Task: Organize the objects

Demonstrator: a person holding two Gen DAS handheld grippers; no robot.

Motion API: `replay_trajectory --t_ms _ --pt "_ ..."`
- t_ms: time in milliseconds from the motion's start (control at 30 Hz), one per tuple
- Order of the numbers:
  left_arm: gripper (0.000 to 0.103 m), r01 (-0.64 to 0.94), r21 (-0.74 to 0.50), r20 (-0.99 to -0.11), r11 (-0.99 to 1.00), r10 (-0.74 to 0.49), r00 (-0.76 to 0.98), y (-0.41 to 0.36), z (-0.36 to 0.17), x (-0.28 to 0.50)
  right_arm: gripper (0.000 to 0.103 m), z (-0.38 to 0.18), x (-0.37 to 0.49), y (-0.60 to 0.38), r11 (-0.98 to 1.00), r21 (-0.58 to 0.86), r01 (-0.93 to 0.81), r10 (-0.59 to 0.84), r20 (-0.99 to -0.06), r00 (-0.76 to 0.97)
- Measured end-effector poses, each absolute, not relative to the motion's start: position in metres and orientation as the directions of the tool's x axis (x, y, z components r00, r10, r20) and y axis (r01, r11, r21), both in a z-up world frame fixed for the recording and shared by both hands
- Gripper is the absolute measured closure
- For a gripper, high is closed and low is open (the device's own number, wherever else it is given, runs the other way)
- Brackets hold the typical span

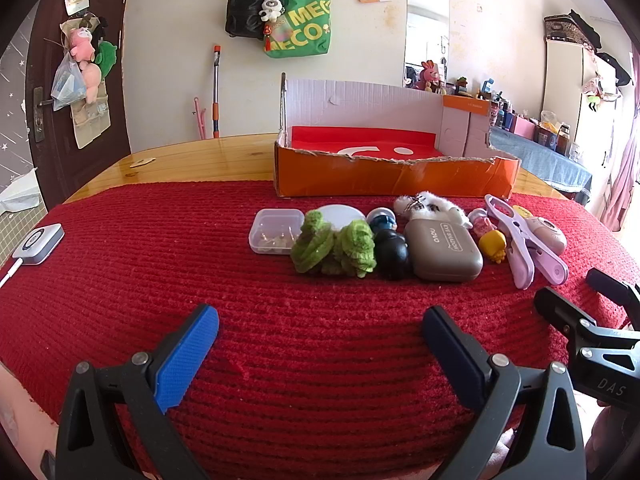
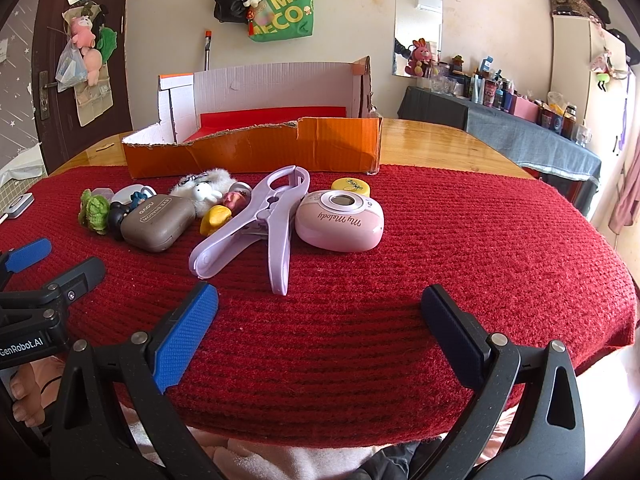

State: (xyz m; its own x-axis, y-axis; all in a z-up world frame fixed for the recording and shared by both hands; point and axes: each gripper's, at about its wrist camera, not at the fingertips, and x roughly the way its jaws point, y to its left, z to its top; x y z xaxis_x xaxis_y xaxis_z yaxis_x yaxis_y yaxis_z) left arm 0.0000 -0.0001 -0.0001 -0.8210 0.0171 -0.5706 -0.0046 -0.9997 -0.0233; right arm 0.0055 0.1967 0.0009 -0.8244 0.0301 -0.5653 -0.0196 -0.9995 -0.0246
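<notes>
In the left wrist view, the left gripper (image 1: 320, 344) hangs above the near part of the red knitted cloth (image 1: 120, 280), its two blue-padded jaws spread wide with nothing between them. Ahead lies a row of small things: a clear plastic box (image 1: 274, 232), a green knitted toy (image 1: 332, 246), a black figure (image 1: 392, 254), a grey-brown case (image 1: 444, 250), a small yellow figure (image 1: 493, 245) and a lilac clip (image 1: 520, 240). Behind the row stands the orange cardboard box (image 1: 392, 178), with a low torn front wall and a red bottom; I see no object inside it. At the right edge, part of the right gripper shows.

In the right wrist view, the right gripper (image 2: 320, 340) is also wide open and empty, low over the cloth. The lilac clip (image 2: 260, 224) is the nearest thing to it, just ahead and a little to the left. Touching the clip on the right side lies a pink rounded device (image 2: 340, 220), and behind that a yellow round tin (image 2: 351, 186). The cardboard box (image 2: 256, 156) stands further back.

I judge that the task is at its beginning: every object is on the cloth, none is gripped. The next move probably calls for one gripper to go forward and down to an outer object, such as the clip, close on a narrow part, and lift it over the low front wall.
</notes>
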Motion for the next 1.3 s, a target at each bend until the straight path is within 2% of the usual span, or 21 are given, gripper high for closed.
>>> replay_trajectory --t_ms 567,767,1033,1200,1300 --pt "0.000 -0.017 -0.035 -0.585 -0.999 0.034 -0.810 0.001 0.007 -0.005 0.000 0.004 0.005 0.197 -1.000 -0.021 -0.007 0.018 -0.574 -0.819" --pt "0.000 -0.020 -0.089 -0.568 -0.996 0.067 -0.820 -0.015 0.029 -0.008 0.000 0.028 0.012 0.195 -1.000 -0.031 0.002 0.015 -0.533 -0.846" --pt "0.000 -0.033 -0.196 -0.610 -0.980 0.148 -0.778 -0.046 0.053 -0.040 0.000 0.052 -0.012 0.213 -1.000 -0.005 -0.021 0.020 -0.532 -0.847" --pt "0.000 -0.015 -0.112 -0.636 -0.994 0.083 -0.767 -0.053 0.058 -0.058 0.000 0.052 -0.035 0.225 -1.000 0.013 -0.026 0.014 -0.586 -0.810" --pt "0.000 -0.048 -0.083 -0.679 -0.995 0.092 -0.728 -0.056 0.055 -0.072 0.000 0.050 -0.045 0.234 -0.999 0.032 -0.037 0.009 -0.621 -0.784"
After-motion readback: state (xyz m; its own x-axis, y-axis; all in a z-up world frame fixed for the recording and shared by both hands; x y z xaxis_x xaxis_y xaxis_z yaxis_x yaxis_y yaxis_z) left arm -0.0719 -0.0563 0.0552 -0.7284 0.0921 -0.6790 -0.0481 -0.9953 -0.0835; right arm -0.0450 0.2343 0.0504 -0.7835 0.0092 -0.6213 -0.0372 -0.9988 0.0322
